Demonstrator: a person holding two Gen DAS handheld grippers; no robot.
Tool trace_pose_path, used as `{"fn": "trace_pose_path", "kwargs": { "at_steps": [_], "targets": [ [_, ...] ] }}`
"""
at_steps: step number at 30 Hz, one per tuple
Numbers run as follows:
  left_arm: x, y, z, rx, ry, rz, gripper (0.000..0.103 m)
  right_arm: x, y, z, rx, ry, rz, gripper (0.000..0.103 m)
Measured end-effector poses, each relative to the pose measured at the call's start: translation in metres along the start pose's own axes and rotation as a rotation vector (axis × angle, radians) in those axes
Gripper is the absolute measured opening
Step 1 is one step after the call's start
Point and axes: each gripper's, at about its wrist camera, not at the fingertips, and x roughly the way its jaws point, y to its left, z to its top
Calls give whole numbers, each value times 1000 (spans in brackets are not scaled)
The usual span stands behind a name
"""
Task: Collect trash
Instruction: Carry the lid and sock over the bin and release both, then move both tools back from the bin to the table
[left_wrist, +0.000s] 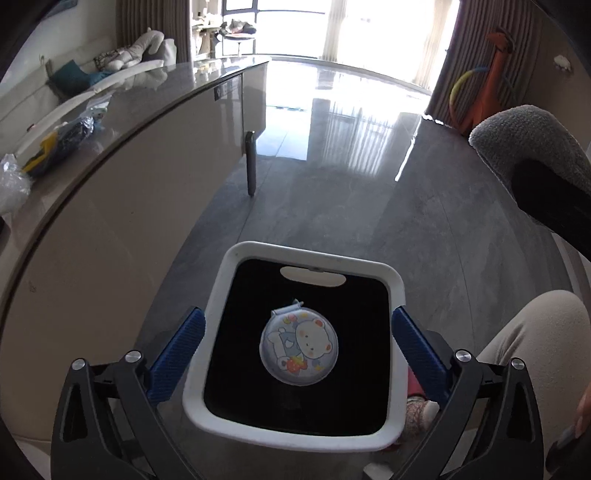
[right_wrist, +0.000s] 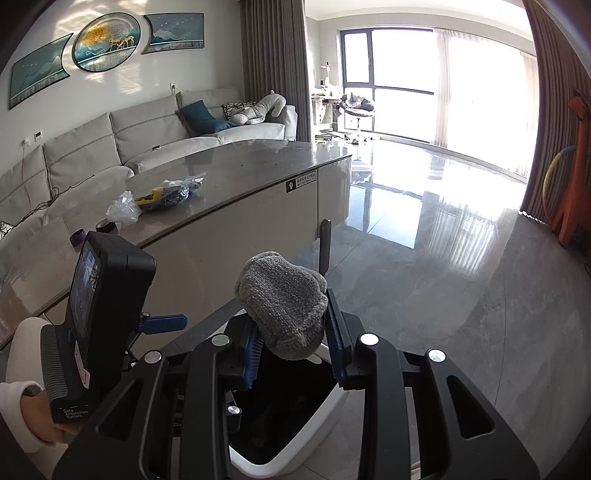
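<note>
1. Nearest in the left wrist view, the left gripper (left_wrist: 297, 339) hangs over the white-rimmed trash bin (left_wrist: 395, 291) with its blue pads (left_wrist: 177, 354) spread wide, straddling the opening and pressing on nothing.
2. Between those pads, over the bin's dark inside, is a round bear-print pouch (left_wrist: 299, 345): flat, glossy, pale blue with a cartoon bear and a strawberry. Whether it is falling or already lying on the bottom I cannot tell.
3. The right gripper (right_wrist: 293, 347) is closed narrow on a grey fuzzy sock (right_wrist: 282, 302), soft and bunched, its bulk standing up above the pads, just above the bin's near rim.
4. Risk: let go from here, the sock would probably catch on the rim or drop to the tiled floor (right_wrist: 443, 295), since most of it does not sit squarely over the opening.
5. Risk: the two tools are close together over one bin, so a hasty move could knock them together.
6. Farther off, on the grey table (right_wrist: 258, 162), crumpled clear plastic (right_wrist: 123, 214) and a blue-and-yellow wrapper (right_wrist: 166, 195) remain to be gathered.
</note>
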Motion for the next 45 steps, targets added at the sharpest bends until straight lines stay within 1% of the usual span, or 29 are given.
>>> {"fn": "trace_pose_path", "kwargs": {
  "at_steps": [2,5,12,13,18,22,26,31,33,34,35,37,38,39,40,42,45],
  "targets": [
    [6,5,-1,-24,9,15,98,0,-2,-1,2,1,-7,32],
    [10,11,-2,-42,22,16,98,2,-3,-2,8,8,-5,32],
    [-6,13,-1,9,-18,78,98,10,-1,-4,6,18,7,33],
    [-11,15,-1,13,-26,89,98,12,1,-4,5,20,10,33],
    [-31,32,-1,35,-90,191,98,24,3,-7,4,41,20,33],
    [-49,48,1,12,-135,242,98,37,9,-10,-1,70,35,33],
    [-67,63,3,-32,-172,265,98,51,19,-16,-11,107,55,33],
    [-82,76,4,-62,-191,272,98,63,28,-24,-39,144,63,33],
    [-84,80,4,-67,-197,276,98,68,29,-26,-43,163,64,35],
    [-86,81,3,-73,-199,276,98,70,29,-28,-45,173,63,37],
    [-87,83,3,-81,-202,277,98,73,30,-29,-51,183,57,42],
    [-89,85,2,-95,-201,266,98,82,32,-32,-73,221,39,64],
    [-88,86,2,-100,-197,259,98,86,33,-34,-78,239,26,92],
    [-88,87,2,-105,-193,251,98,87,32,-36,-74,246,8,99],
    [-88,88,2,-110,-191,247,98,86,30,-36,-62,230,3,99],
    [-89,89,1,-115,-197,264,98,83,26,-33,-34,209,1,99],
    [-93,91,-1,-117,-219,288,98,77,18,-27,-8,157,-24,99]
  ]
}}
